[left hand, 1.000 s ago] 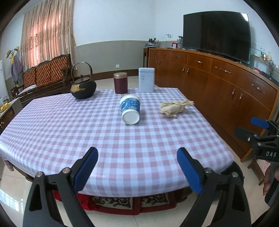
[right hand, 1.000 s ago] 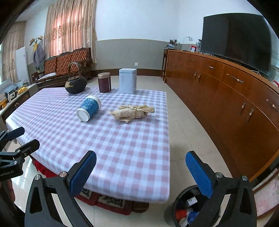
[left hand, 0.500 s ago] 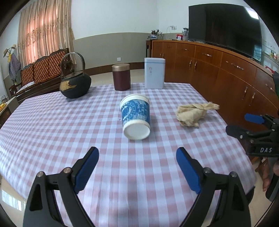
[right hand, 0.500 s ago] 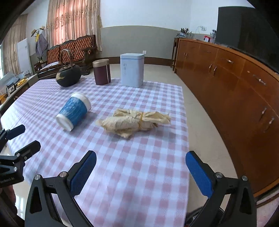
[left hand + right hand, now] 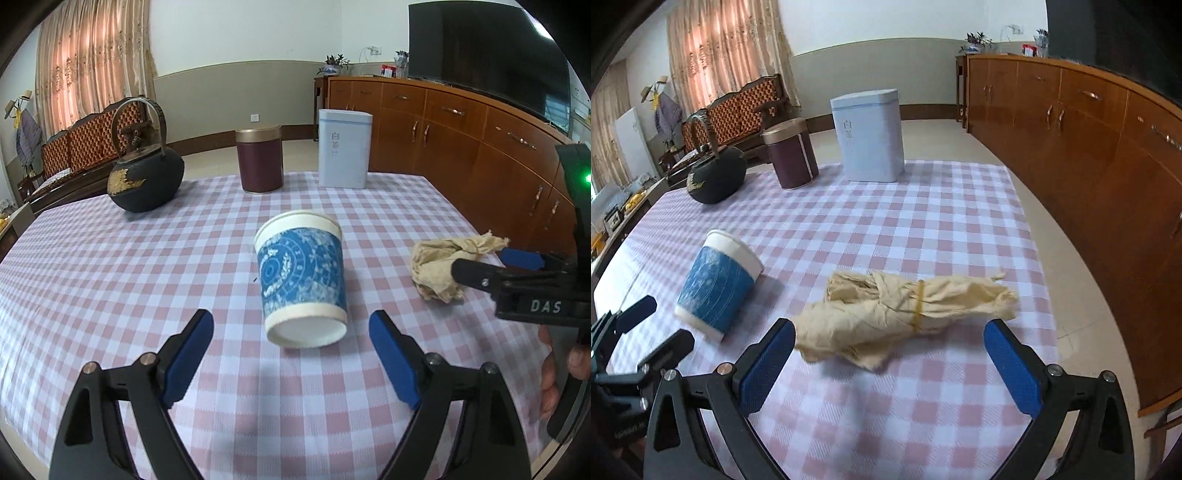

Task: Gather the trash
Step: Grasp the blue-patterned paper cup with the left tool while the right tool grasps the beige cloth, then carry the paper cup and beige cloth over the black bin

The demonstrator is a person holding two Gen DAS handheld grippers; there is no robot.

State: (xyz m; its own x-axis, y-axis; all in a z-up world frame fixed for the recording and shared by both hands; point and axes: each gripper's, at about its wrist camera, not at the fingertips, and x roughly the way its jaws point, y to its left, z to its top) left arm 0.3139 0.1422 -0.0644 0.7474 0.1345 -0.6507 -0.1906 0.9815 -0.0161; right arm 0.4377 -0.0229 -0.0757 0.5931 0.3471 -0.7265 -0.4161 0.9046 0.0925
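While the big checked desk holds a kettle and tins, both trash things lie untouched: the tipped blue cup before the wide-open, empty left tool, the crumpled paper before the wide-open, empty right tool

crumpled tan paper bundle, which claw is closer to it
Right. The right claw opens around the crumpled tan paper bundle; the left claw faces the toppled blue-patterned paper cup beside it.
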